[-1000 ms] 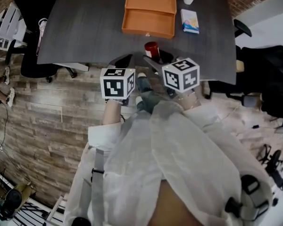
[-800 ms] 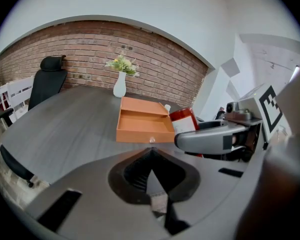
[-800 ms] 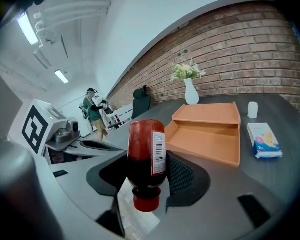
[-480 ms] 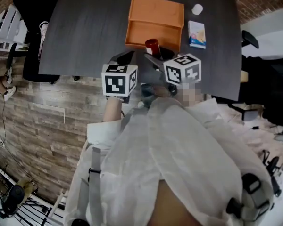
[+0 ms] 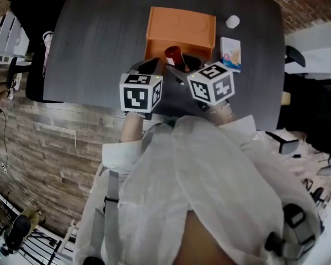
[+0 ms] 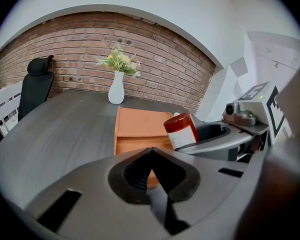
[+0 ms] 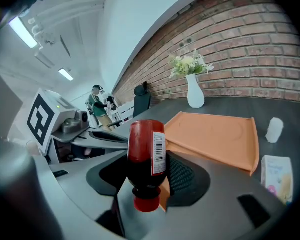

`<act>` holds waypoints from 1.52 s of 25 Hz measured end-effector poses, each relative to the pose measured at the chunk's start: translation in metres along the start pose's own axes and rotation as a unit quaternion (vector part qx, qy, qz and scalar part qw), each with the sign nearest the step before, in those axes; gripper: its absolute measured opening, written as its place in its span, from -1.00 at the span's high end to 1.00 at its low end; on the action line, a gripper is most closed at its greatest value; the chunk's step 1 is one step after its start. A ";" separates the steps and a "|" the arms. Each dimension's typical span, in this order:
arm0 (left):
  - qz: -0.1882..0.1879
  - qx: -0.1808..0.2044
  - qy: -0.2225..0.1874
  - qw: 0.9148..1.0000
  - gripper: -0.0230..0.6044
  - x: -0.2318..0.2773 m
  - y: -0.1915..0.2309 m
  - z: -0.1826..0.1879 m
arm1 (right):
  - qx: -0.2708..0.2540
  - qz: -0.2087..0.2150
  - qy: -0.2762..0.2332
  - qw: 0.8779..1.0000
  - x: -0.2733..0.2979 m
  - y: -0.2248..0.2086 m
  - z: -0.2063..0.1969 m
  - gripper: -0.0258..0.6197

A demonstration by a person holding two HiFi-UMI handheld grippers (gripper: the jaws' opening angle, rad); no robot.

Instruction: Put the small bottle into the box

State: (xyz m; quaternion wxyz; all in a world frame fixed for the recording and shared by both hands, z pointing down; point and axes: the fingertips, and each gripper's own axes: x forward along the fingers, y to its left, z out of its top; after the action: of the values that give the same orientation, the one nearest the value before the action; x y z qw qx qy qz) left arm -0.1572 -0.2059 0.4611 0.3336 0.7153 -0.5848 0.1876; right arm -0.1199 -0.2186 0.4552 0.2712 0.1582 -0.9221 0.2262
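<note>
The right gripper (image 7: 149, 184) is clamped on the small bottle (image 7: 146, 156), a glossy red cylinder with a white barcode label and its cap nearest the camera. The bottle is held over the near edge of the shallow orange box (image 5: 182, 24), upper centre. The left gripper (image 6: 151, 156) is pressed together, empty, held alongside.

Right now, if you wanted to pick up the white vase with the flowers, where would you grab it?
Its narrow neck, from the side, I'd guess. The white vase stands upright on the table, and the flowers fill its top, so coming from above would crush them. The left gripper is free; the right gripper holds the red bottle.
</note>
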 end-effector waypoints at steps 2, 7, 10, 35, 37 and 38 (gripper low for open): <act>0.000 -0.002 0.004 1.000 0.91 0.005 0.002 0.002 | -0.002 0.000 0.005 1.000 0.003 -0.006 0.001 0.26; -0.004 -0.003 0.014 1.000 0.92 0.012 0.009 0.004 | 0.009 -0.006 0.005 1.000 0.007 -0.018 0.006 0.26; -0.013 0.001 0.018 1.000 0.92 0.014 0.010 0.003 | 0.017 -0.015 0.005 1.000 0.006 -0.024 0.006 0.26; -0.067 0.004 0.049 0.997 0.92 0.012 0.048 -0.018 | -0.107 -0.076 0.155 0.979 0.032 -0.046 -0.015 0.26; -0.067 0.000 0.050 0.996 0.92 0.013 0.052 -0.020 | -0.127 -0.072 0.177 0.973 0.036 -0.048 -0.020 0.26; -0.068 -0.001 0.051 0.996 0.92 0.013 0.053 -0.022 | -0.132 -0.069 0.185 0.971 0.038 -0.049 -0.022 0.26</act>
State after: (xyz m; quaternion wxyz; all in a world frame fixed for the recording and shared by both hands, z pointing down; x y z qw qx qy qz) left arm -0.2026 -0.2054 0.4990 0.3761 0.7421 -0.5174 0.2002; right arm -0.1210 -0.2553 0.5099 0.4707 0.1398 -0.8644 0.1080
